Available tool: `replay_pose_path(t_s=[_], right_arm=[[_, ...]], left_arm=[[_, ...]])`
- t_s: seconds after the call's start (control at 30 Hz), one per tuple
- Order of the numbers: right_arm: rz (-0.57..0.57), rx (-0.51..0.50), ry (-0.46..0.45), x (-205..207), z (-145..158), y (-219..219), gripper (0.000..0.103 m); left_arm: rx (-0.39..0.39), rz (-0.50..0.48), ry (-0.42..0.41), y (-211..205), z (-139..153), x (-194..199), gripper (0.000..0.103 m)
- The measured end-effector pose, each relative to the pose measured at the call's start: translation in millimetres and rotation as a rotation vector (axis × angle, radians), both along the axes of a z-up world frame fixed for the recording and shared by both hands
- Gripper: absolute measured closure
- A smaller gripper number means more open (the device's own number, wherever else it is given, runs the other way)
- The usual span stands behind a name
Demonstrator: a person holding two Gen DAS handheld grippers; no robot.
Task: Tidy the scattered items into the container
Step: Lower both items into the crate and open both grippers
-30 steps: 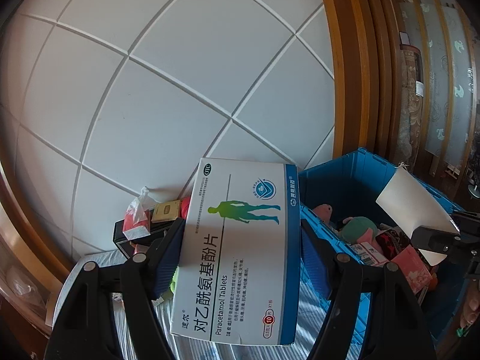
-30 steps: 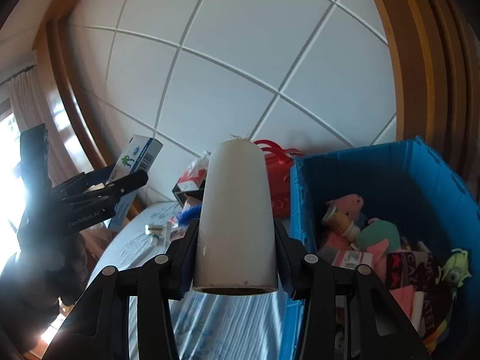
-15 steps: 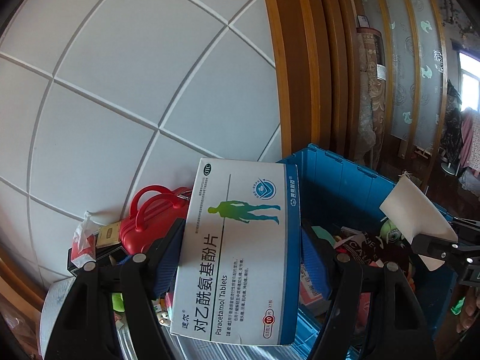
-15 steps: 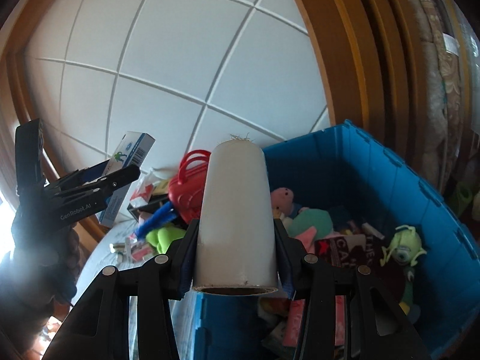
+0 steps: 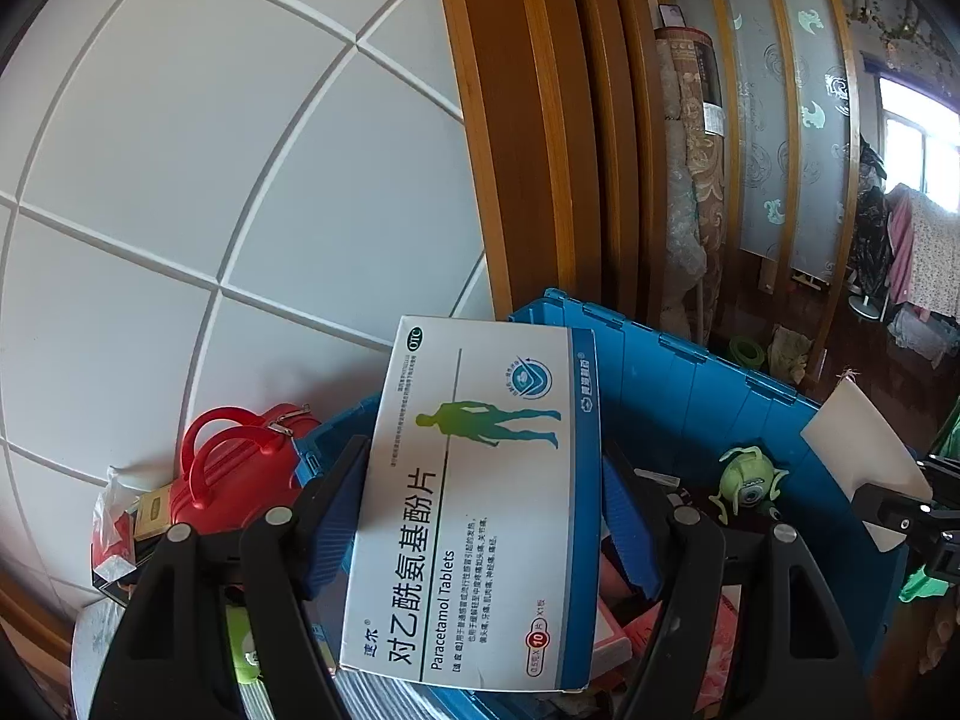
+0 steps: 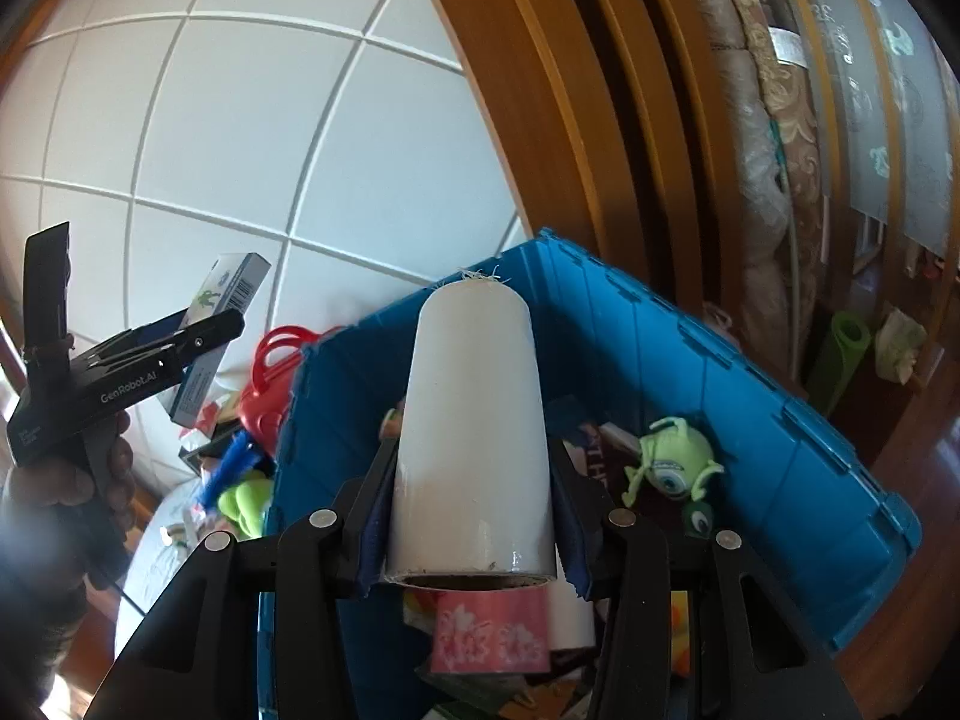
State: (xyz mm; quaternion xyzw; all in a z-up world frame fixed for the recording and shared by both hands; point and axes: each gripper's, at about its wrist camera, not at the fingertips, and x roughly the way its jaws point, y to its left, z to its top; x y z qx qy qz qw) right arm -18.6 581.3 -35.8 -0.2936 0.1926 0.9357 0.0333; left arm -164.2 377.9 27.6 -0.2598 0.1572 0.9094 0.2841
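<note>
My left gripper is shut on a white and blue paracetamol tablet box and holds it over the near left corner of the blue crate. My right gripper is shut on a white roll and holds it above the inside of the blue crate. The left gripper with its box also shows at the left of the right wrist view. The white roll shows at the right edge of the left wrist view.
The crate holds a green one-eyed plush, a pink packet and several other items. Left of the crate lie a red handbag, a green toy and small packets on a pale cloth. A white panelled wall stands behind.
Both grippers have swung to the right with their loads. The crate now fills more of both views, and the right gripper's roll is over the crate's inside.
</note>
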Motion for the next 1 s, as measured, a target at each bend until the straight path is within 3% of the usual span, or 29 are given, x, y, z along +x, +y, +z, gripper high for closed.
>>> replay_pose_path(t_s=[0.47, 0.6, 0.63, 0.67, 0.7, 1.0], right_arm=[[-0.041, -0.002, -0.008, -9, 0, 22, 0.058], [-0.016, 0.016, 0.020, -21, 8, 19, 0.057], [-0.001, 0.022, 0.025, -25, 10, 17, 0.042], [0.006, 0.021, 0.030, -29, 12, 15, 0.025], [-0.003, 0.019, 0.047, -29, 13, 14, 0.003], [0.016, -0.009, 0.031, -34, -2, 6, 0.000]], left_arm=[[-0.008, -0.021, -0.017, 23, -6, -12, 0.031], [0.050, -0.014, -0.036, 23, 3, -19, 0.030], [0.046, -0.007, -0.042, 25, 3, -21, 0.025], [0.039, -0.005, -0.055, 26, 3, -23, 0.009], [0.041, -0.010, -0.069, 25, 2, -23, 0.002], [0.020, 0.007, -0.114, -3, -12, -23, 0.000]])
